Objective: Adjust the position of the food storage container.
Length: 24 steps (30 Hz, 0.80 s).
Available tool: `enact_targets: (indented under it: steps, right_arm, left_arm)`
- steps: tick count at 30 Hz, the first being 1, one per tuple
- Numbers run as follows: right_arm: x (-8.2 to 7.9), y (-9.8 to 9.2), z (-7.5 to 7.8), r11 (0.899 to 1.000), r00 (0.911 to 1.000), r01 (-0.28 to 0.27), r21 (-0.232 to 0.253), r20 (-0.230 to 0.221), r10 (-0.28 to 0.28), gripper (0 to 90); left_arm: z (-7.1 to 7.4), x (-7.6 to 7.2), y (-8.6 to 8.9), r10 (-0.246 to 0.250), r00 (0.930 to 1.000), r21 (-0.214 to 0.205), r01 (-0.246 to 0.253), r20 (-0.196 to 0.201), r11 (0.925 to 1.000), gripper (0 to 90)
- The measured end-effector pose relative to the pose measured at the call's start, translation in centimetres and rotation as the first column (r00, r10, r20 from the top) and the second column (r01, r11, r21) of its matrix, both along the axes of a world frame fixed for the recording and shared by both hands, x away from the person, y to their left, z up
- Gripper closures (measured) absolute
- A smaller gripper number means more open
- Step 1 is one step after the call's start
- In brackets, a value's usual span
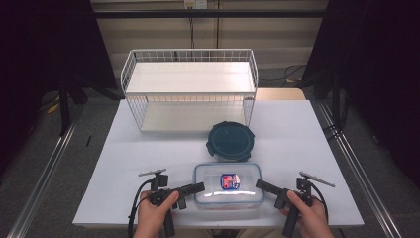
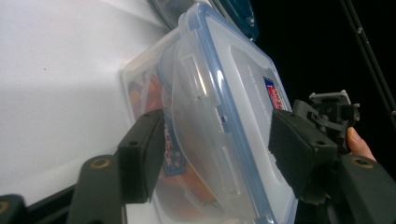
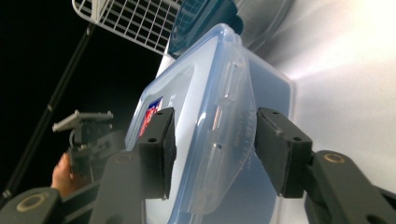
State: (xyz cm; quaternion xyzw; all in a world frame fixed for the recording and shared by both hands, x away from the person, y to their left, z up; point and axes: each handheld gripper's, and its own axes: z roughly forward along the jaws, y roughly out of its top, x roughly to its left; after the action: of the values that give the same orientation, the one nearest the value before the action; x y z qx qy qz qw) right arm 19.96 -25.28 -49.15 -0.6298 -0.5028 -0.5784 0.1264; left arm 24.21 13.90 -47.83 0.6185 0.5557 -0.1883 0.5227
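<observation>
Clear box [image 1: 228,184] | near table [image 1: 148,144] front edge | tools flank both ends

Two hands come in from the near edge, each holding a gripper level and pointing inward toward the other. The left gripper [image 1: 198,187] has its black fingers [image 2: 140,154] parted. The right gripper [image 1: 261,185] mirrors it, fingers [image 3: 280,149] likewise apart.

We cannot read the label [image 1: 229,181] on the clear container's lid [image 1: 228,184]; it is too small. The orange contents [image 2: 150,93] blur behind the wall. The round dark container [image 2: 243,14] is cut off by the top edge.
</observation>
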Motion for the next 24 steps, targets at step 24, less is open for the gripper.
enact_targets:
  steps: [24]
  right_arm:
    - [-0.7,0.4,1.4,0.993,0.9962,0.076,0.091,0.037,-0.079,58.7]
  left_arm:
    - [1.5,-0.8,0.8,0.107,0.9922,-0.08,-0.102,0.063,0.9915,54.2]
